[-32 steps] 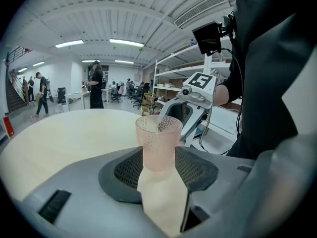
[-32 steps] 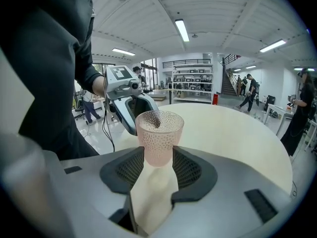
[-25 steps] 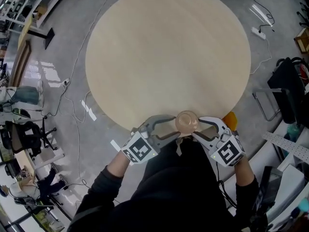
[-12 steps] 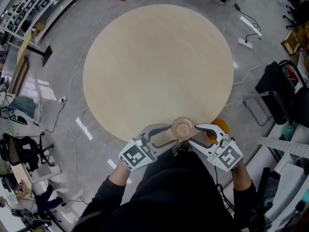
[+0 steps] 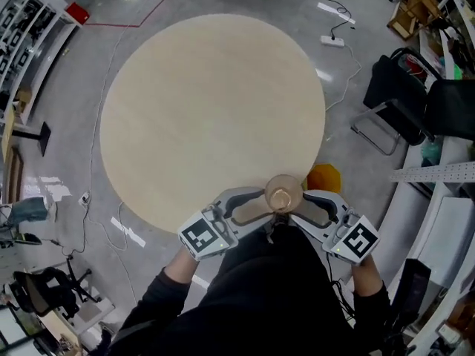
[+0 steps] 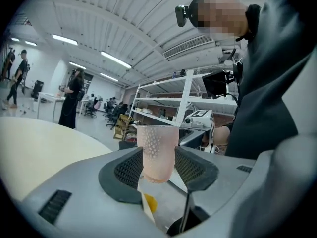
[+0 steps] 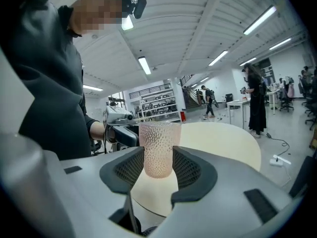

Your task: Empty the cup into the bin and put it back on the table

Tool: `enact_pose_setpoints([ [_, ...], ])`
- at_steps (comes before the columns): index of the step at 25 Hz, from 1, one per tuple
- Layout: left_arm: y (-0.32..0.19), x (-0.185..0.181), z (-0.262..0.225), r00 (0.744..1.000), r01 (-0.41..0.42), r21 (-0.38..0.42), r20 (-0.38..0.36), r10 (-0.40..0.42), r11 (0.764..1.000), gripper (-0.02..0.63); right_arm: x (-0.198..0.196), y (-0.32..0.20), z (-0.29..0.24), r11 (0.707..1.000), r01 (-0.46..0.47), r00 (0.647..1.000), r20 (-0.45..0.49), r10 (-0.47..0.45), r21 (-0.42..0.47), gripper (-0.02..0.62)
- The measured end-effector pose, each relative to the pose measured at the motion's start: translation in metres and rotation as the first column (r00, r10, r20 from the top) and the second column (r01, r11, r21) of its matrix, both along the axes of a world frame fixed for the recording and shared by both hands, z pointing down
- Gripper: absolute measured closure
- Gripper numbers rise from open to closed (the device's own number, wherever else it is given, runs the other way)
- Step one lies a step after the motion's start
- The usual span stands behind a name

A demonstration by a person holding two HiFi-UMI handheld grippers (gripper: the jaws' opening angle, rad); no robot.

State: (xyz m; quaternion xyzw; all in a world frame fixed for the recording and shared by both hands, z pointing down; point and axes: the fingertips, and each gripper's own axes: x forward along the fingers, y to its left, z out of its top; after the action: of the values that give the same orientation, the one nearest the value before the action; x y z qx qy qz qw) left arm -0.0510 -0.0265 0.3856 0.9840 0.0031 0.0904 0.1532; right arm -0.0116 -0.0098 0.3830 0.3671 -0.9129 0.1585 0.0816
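A grey polished floor [image 5: 67, 110] is seen, marked with white tape strips [image 5: 128, 232]. A power strip [image 5: 332, 41] lies at the top, with a white cable [image 5: 358, 67] trailing from it, and a red box [image 5: 76, 12] is set at the upper left. A black chair [image 5: 397, 87] is placed at the right. In the left gripper view, white shelving [image 6: 185, 100], ceiling lights [image 6: 65, 39] and a distant person in black [image 6: 72, 100] are shown. In the right gripper view, another person in black [image 7: 255, 103] is seen by a white desk [image 7: 237, 105].
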Motion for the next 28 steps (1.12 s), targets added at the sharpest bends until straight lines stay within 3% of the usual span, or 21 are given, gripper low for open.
enact_pose_setpoints([
  [5,0.013,0.026,0.006,0.993,-0.118,-0.051,-0.03,0.117,0.992,0.396,0.023,0.019,0.007,0.99,-0.143,0.99,0.01,0.143,-0.006,0.426],
  [14,0.043,0.066,0.015,0.956,-0.291,-0.126,-0.07,0.284,0.948,0.396,0.061,0.059,0.014,0.93,-0.363,0.922,0.119,0.368,-0.056,0.426],
  [22,0.059,0.129,0.032,0.958,-0.284,-0.245,-0.031,0.285,0.927,0.396,0.125,0.08,0.033,0.89,-0.443,0.855,0.249,0.455,-0.105,0.426],
  [28,0.093,0.185,0.063,0.973,-0.202,-0.385,0.027,0.23,0.9,0.396,0.185,0.112,0.06,0.89,-0.423,0.837,0.305,0.455,-0.169,0.426],
])
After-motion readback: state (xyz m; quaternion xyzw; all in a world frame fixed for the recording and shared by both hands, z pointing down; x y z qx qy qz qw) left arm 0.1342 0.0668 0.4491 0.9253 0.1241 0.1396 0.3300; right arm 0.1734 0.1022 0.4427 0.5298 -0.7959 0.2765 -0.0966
